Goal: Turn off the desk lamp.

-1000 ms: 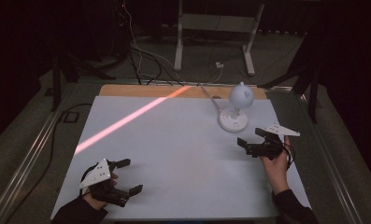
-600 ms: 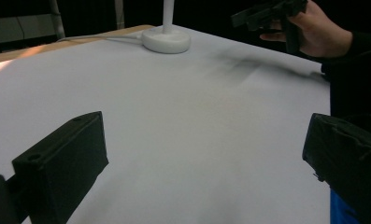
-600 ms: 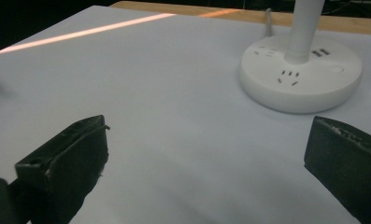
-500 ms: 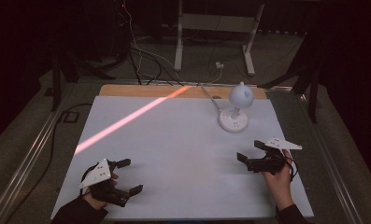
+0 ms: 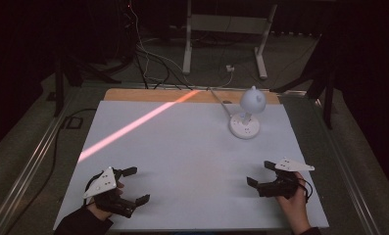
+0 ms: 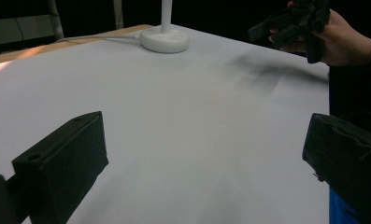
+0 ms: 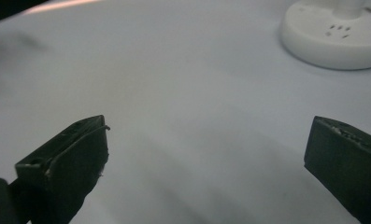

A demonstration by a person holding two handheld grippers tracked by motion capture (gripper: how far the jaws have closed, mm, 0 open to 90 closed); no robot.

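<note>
A small white desk lamp (image 5: 246, 115) with a round base and a rounded head stands at the far right of the white table top (image 5: 182, 147). My left gripper (image 5: 137, 185) rests at the near left corner, jaws wide apart with nothing between them. My right gripper (image 5: 259, 173) sits low over the near right part of the board, also open and empty, well in front of the lamp. The left gripper view (image 6: 206, 135) looks across bare board to the lamp base (image 6: 165, 39) and the other hand's gripper (image 6: 295, 23). In the right gripper view (image 7: 206, 135) the lamp base (image 7: 335, 42) lies ahead to the right.
A pink stripe of light (image 5: 133, 127) crosses the board from the far middle to the left edge. The lamp's cord (image 5: 220, 100) runs off the back edge. A wooden strip (image 5: 133, 95) borders the far side. Cables and metal stand legs (image 5: 187, 44) lie on the dark floor beyond.
My right gripper has drawn back from beside the lamp toward the near edge of the table. The left gripper has stayed where it was.
</note>
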